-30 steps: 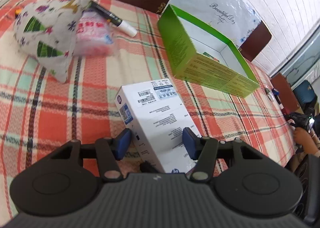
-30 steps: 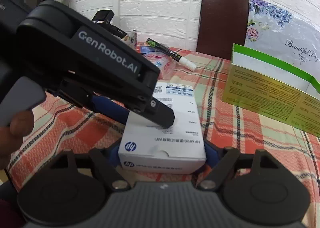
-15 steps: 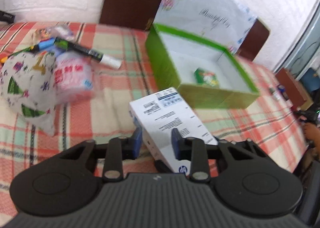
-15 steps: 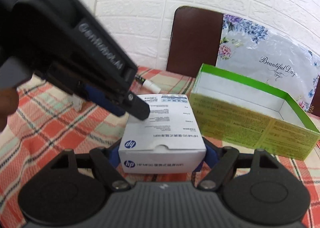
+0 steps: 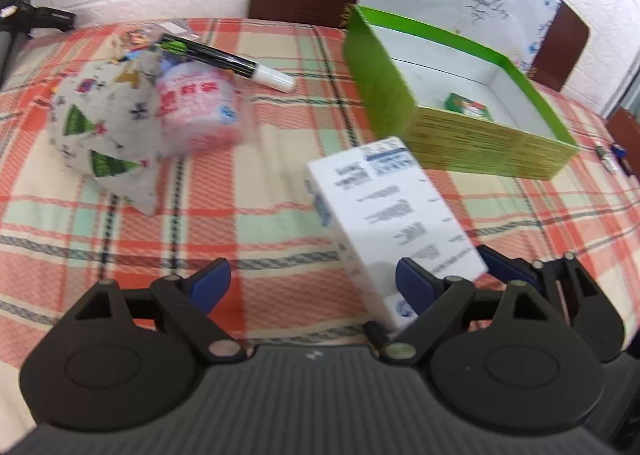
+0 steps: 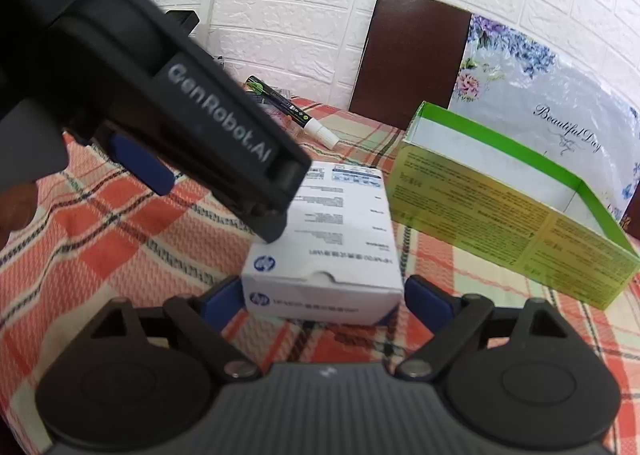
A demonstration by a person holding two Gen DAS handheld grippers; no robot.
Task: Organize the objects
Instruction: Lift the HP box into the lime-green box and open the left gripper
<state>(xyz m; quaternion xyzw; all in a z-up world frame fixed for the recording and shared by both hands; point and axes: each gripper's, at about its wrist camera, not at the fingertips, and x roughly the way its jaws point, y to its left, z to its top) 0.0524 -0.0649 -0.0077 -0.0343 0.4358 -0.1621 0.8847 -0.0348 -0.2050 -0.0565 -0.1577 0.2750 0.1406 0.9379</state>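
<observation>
Nearest me, my right gripper (image 6: pixel 324 297) has its jaws opening around the near end of the white box (image 6: pixel 332 243); the blue pads stand beside its two sides with a sliver of gap, not pressing that I can see. The box carries a round blue "hp" logo on the end flap and top, plus small printed lines too fine to read. It lies on the red plaid tablecloth (image 6: pixel 100 239). My left gripper (image 5: pixel 312 287), marked "GenRobot.AI", is opening too, with nothing between its pads; its right pad sits against the box's side. Farther off, the green open carton (image 5: pixel 460 135) stands to the right. Beyond it a floral bag (image 6: pixel 560 95) reads "Beautiful Day".
</observation>
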